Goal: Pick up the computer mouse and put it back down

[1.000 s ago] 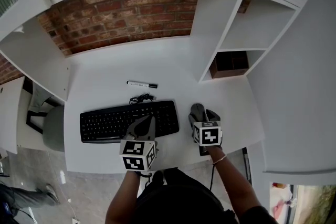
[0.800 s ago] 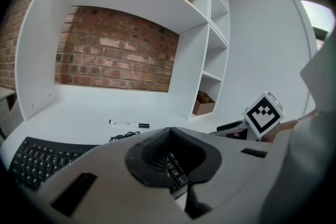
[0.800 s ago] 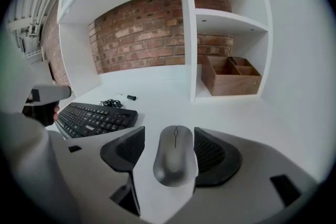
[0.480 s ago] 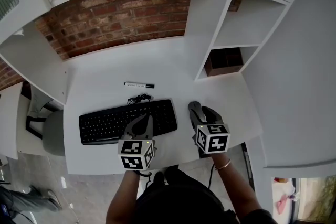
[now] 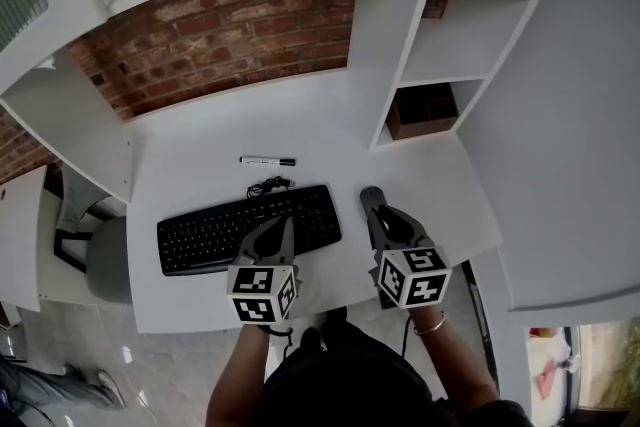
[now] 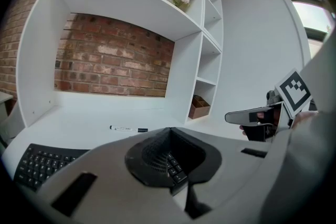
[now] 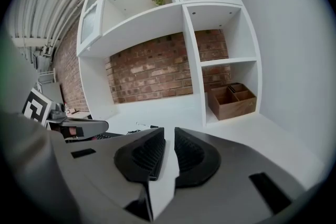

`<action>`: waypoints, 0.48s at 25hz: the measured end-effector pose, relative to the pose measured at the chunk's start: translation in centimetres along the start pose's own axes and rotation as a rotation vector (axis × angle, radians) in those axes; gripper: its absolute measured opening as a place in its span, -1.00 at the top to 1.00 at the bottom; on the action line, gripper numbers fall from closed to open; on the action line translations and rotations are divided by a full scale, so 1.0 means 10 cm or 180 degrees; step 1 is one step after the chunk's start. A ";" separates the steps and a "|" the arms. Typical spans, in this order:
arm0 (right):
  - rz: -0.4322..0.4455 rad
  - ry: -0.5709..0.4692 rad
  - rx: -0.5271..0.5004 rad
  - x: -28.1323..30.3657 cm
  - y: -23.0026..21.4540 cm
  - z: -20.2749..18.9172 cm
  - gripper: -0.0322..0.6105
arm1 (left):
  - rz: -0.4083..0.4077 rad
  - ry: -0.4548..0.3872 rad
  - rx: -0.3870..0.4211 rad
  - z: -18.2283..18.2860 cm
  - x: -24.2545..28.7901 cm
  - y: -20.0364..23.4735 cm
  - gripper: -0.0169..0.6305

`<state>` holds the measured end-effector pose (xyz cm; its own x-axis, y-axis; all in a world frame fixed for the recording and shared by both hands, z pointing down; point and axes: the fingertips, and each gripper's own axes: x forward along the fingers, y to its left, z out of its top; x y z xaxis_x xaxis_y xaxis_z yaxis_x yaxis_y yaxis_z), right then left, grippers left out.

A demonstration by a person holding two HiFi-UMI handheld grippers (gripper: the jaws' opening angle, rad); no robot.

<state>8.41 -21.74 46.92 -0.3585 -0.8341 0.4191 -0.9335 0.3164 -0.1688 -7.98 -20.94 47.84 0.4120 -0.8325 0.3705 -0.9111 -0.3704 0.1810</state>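
Note:
The grey computer mouse [image 5: 371, 198] lies on the white desk [image 5: 200, 140], right of the keyboard. My right gripper [image 5: 392, 218] hovers above and just behind it, partly covering it. Its jaws are closing to a narrow slit and nothing is between them in the right gripper view, where the right gripper [image 7: 169, 132] looks over the desk with the mouse hidden below it. My left gripper [image 5: 284, 227] is shut and empty over the keyboard's front edge. The left gripper [image 6: 170, 131] sees the right gripper [image 6: 249, 115] raised at its right.
A black keyboard [image 5: 250, 225] lies mid-desk, with a coiled cable [image 5: 268, 185] and a marker pen [image 5: 268, 160] behind it. A wooden box [image 5: 420, 112] sits in the right cubby. Shelves overhang the brick wall. A grey chair [image 5: 105, 260] stands at the left.
The right gripper has risen and drawn back toward the person, and its wide-open jaws have narrowed. The mouse stays on the desk. The left gripper has kept still.

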 end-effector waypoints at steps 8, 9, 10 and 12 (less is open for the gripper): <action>0.0135 -0.0219 0.0053 -0.26 0.21 0.06 0.88 | -0.0028 -0.0054 0.0033 0.02 -0.15 -0.02 0.92; 0.0149 -0.0240 0.0050 -0.28 0.23 0.06 0.88 | -0.0029 -0.0059 0.0035 0.02 -0.17 -0.02 0.92; 0.0159 -0.0258 0.0044 -0.31 0.25 0.06 0.88 | -0.0029 -0.0063 0.0037 0.02 -0.19 -0.02 0.92; 0.0176 -0.0291 0.0030 -0.36 0.29 0.06 0.89 | -0.0032 -0.0066 0.0041 0.02 -0.22 -0.01 0.92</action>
<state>7.03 -18.04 44.40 -0.4069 -0.8534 0.3259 -0.9120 0.3593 -0.1979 -8.77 -19.10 46.83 0.4210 -0.8369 0.3497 -0.9070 -0.3841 0.1729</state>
